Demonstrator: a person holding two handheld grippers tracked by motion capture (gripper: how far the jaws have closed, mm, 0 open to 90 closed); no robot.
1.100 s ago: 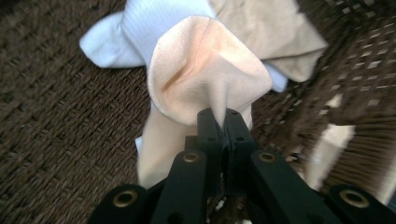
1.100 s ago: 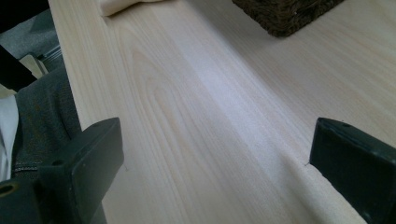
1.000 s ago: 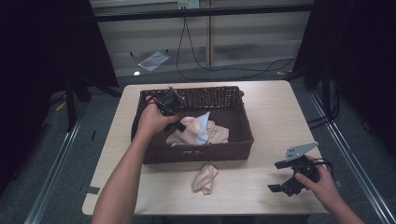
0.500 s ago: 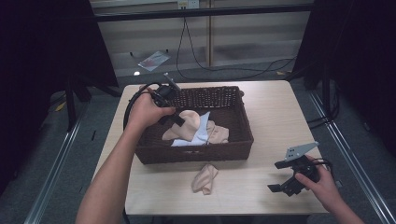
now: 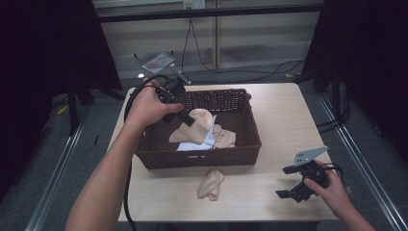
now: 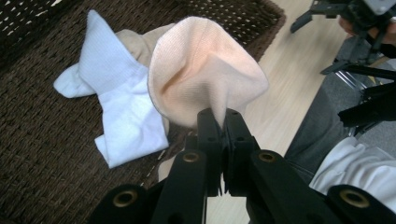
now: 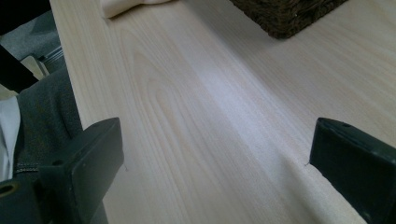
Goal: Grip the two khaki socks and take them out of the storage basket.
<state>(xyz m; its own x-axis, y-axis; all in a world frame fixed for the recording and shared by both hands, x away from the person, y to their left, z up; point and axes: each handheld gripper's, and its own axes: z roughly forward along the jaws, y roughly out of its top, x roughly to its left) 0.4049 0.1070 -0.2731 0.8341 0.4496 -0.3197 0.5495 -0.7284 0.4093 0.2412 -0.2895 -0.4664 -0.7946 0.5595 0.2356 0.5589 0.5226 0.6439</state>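
Lifted higher, the left gripper (image 5: 186,120) clamps a peach sock (image 6: 205,74) above the wicker basket (image 5: 240,144), probably removing it; right gripper (image 5: 299,185) rests, jaws apart.

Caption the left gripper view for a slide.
Left hand-held gripper pinches a peach sock above the wicker basket, a white sock lying inside.

I am counting one wicker basket (image 5: 243,144) at the table's (image 5: 279,120) centre, three beige socks (image 5: 196,126) — one lifted, one lying inside (image 5: 225,137), one at six o'clock of the basket (image 5: 210,184) — one white sock (image 6: 116,100), and two grippers (image 5: 185,118) (image 5: 294,185).
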